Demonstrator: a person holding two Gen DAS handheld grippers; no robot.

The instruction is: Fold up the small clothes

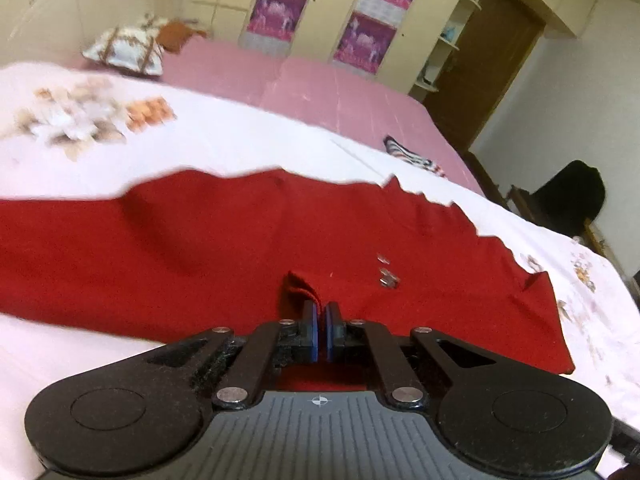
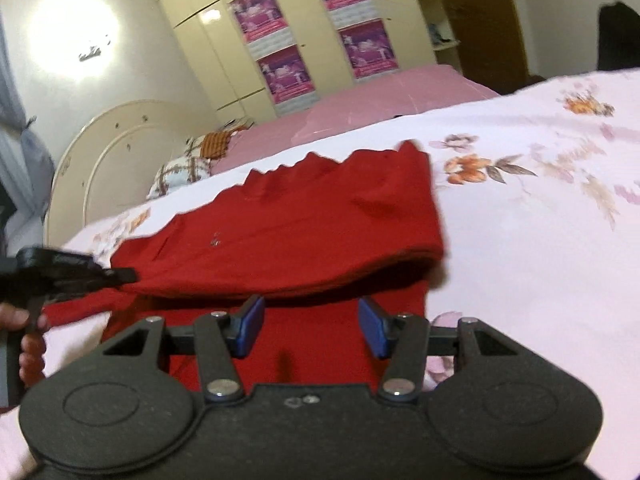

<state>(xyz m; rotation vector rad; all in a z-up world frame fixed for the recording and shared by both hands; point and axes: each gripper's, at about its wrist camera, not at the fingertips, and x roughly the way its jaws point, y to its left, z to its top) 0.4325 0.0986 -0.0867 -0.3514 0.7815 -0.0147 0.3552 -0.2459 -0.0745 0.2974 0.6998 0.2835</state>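
A red garment (image 1: 240,236) lies spread on a white floral sheet (image 1: 224,140), with small shiny studs (image 1: 387,274) on it. My left gripper (image 1: 320,322) is shut, and a small fold of the garment's near edge is pinched between its blue pads. In the right wrist view the red garment (image 2: 304,216) lies folded over itself, its upper layer lifted a little at the near edge. My right gripper (image 2: 313,326) is open over the lower red layer, its pads clear of the cloth. The left gripper (image 2: 80,272), held by a hand (image 2: 28,320), grips the garment's left edge.
A striped small cloth (image 1: 412,156) lies far right on the bed. A pillow (image 1: 124,50) rests at the headboard (image 2: 112,148) on the pink sheet (image 1: 304,88). A wardrobe with posters (image 1: 364,36), a brown door (image 1: 492,52) and a dark chair (image 1: 572,196) stand beyond.
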